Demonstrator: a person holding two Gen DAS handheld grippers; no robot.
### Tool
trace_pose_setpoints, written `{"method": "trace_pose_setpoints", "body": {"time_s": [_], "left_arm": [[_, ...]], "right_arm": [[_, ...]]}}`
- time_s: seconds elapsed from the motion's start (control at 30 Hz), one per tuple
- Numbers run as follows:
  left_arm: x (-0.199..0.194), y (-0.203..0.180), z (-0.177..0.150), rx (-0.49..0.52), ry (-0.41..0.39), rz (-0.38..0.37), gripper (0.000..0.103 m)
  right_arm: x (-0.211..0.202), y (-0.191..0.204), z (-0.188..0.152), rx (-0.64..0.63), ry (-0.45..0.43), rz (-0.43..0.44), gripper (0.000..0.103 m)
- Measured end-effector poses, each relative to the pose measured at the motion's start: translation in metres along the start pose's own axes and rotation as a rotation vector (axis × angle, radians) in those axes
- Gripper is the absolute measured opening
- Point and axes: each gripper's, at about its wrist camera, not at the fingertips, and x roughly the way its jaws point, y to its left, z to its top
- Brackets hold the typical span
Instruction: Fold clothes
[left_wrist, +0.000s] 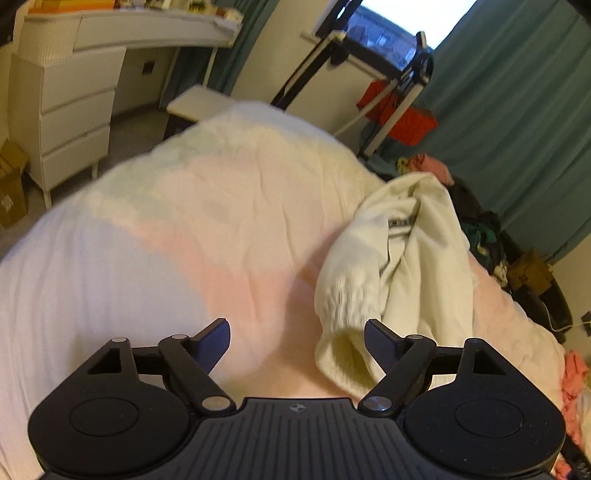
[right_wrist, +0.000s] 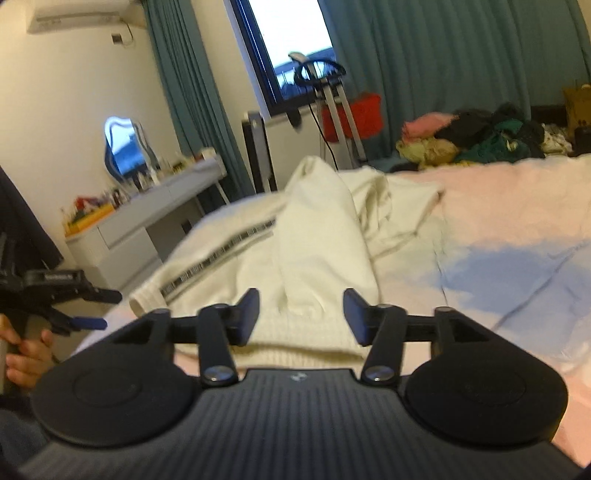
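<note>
- Sweater (left_wrist: 402, 258): cream knit, lying crumpled on the bed (left_wrist: 184, 229), toward the right side in the left wrist view. We see a dark patterned stripe (right_wrist: 221, 251) running along it in the right wrist view.
- Cuff (left_wrist: 347, 354): ribbed sleeve end, opening toward the left camera, resting on the pink-and-white cover.
- Left gripper (left_wrist: 297, 343): jaws wide apart, nothing between the pads. The cuff sits just beside its right finger (left_wrist: 380, 343); we cannot tell whether they touch.
- Right gripper (right_wrist: 301, 317): jaws parted, pads not pressing on anything. A raised fold of the sweater lies between and beyond the fingers; the ribbed hem runs under them.
- Left gripper also shows at the left edge of the right wrist view (right_wrist: 79, 310), held by a hand (right_wrist: 26, 354), off the near edge of the bed.
- Clothes pile (right_wrist: 480, 138): pink, yellow, dark and green items, at the far side of the bed, well apart from the sweater.
- Background: white drawers (left_wrist: 74, 107), teal curtains (right_wrist: 443, 66), window (right_wrist: 291, 40).
- Both views are slightly blurred.
</note>
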Motion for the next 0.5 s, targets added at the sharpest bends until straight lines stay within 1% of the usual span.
{"method": "trace_pose_setpoints", "body": {"time_s": [0.07, 0.2, 0.27, 0.37, 0.4, 0.5], "left_arm": [[0.005, -0.004, 0.004, 0.013, -0.022, 0.008, 0.082], [0.019, -0.007, 0.011, 0.026, -0.04, 0.018, 0.082], [0.022, -0.006, 0.013, 0.015, -0.039, 0.004, 0.082], [0.021, 0.0, 0.013, -0.017, -0.04, 0.0, 0.082], [0.021, 0.002, 0.014, -0.029, -0.034, -0.002, 0.082], [0.022, 0.008, 0.015, -0.065, -0.027, -0.008, 0.082]], "right_arm": [[0.01, 0.004, 0.004, -0.018, -0.015, 0.0, 0.055], [0.046, 0.002, 0.009, 0.017, 0.004, 0.03, 0.054], [0.067, -0.002, 0.004, 0.047, 0.076, 0.038, 0.054], [0.102, -0.008, -0.022, 0.088, 0.324, 0.025, 0.052], [0.108, -0.01, -0.032, 0.093, 0.392, 0.017, 0.053], [0.105, -0.013, -0.046, 0.138, 0.462, 0.02, 0.054]]}}
